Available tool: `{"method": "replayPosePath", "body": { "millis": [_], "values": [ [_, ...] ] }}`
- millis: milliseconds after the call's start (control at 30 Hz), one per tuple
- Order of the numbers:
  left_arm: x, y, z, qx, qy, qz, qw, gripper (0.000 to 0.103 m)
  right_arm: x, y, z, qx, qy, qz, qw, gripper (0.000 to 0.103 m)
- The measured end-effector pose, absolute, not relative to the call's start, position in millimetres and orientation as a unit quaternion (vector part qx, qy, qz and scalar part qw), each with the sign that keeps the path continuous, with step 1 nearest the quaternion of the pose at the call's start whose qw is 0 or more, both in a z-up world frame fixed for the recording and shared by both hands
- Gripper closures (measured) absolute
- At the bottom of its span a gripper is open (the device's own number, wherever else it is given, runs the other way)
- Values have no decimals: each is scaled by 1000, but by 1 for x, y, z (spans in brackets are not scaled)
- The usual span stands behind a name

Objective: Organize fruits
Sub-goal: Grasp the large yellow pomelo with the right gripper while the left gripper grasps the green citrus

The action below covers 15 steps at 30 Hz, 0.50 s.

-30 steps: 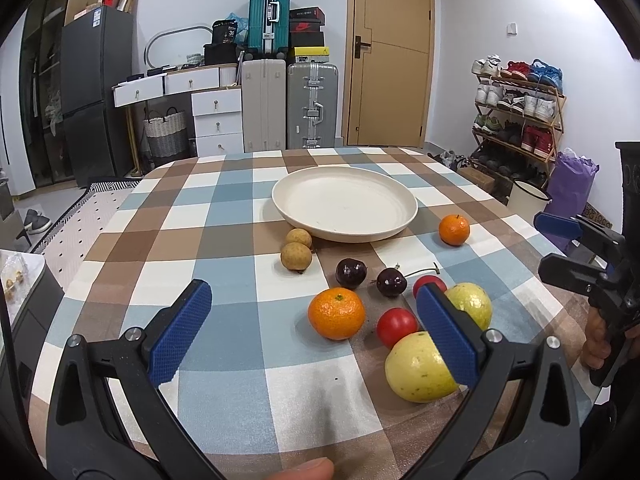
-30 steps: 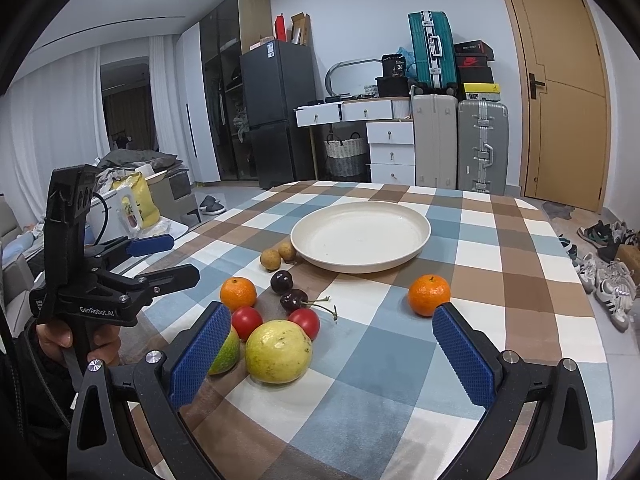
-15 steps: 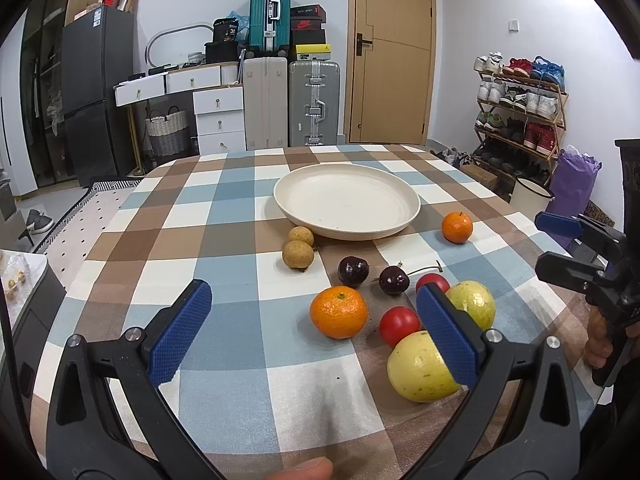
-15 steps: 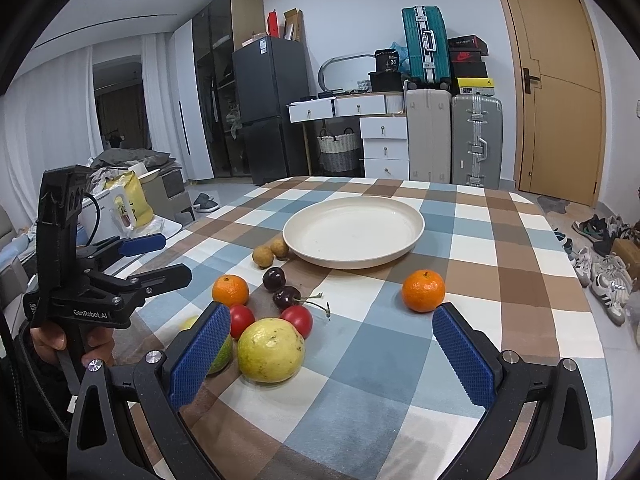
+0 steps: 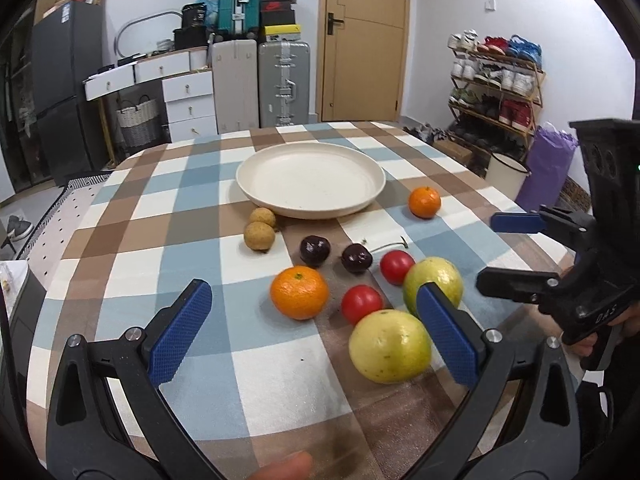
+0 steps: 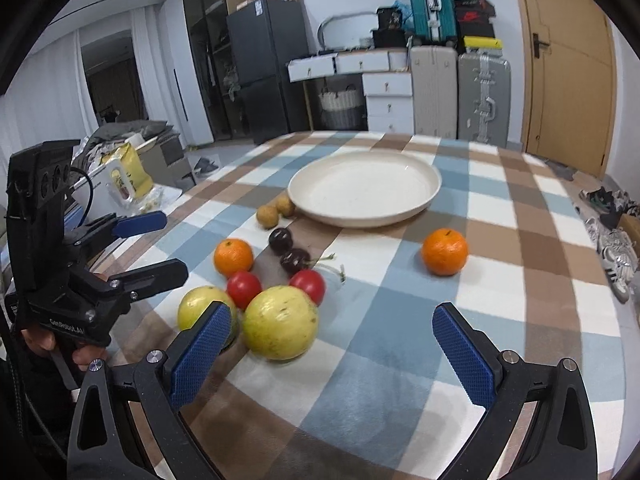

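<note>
An empty cream plate [image 5: 310, 181] [image 6: 364, 189] lies on the checked tablecloth. In front of it lie two brown longans [image 5: 259, 235], two dark cherries [image 5: 315, 250], two red tomatoes [image 5: 361, 303], two oranges [image 5: 299, 297] [image 6: 444, 252] and two yellow-green guavas [image 5: 389, 345] [image 6: 280, 322]. My left gripper [image 5: 314, 330] hovers open above the near orange and the near guava. My right gripper [image 6: 332, 350] is open too, with a guava just beyond its left finger. Each gripper shows in the other's view, held by a hand, at the table's edge.
The round table [image 5: 152, 240] drops off close on all sides. A shoe rack [image 5: 496, 80], a purple bag and a white bin stand to the right. Suitcases [image 5: 282, 82] and white drawers line the far wall by a wooden door.
Both grippers have moved in closer to the fruit pile. The right view has swung left and lower, so the guavas sit nearer its left finger. Nothing has been picked up.
</note>
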State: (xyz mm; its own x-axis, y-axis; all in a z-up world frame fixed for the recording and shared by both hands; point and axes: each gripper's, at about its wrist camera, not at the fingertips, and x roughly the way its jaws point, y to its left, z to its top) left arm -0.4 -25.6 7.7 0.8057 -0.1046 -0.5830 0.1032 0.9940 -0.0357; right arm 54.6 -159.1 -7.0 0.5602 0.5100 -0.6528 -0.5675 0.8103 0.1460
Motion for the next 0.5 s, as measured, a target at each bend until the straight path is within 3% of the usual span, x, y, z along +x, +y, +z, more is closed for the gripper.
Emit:
{"method": "replayPosePath", "body": {
  "millis": [500],
  "values": [
    [3,-52,-11,47,361,-107,925,3,67,-135,-28,-68,415,315,851,7]
  ]
}}
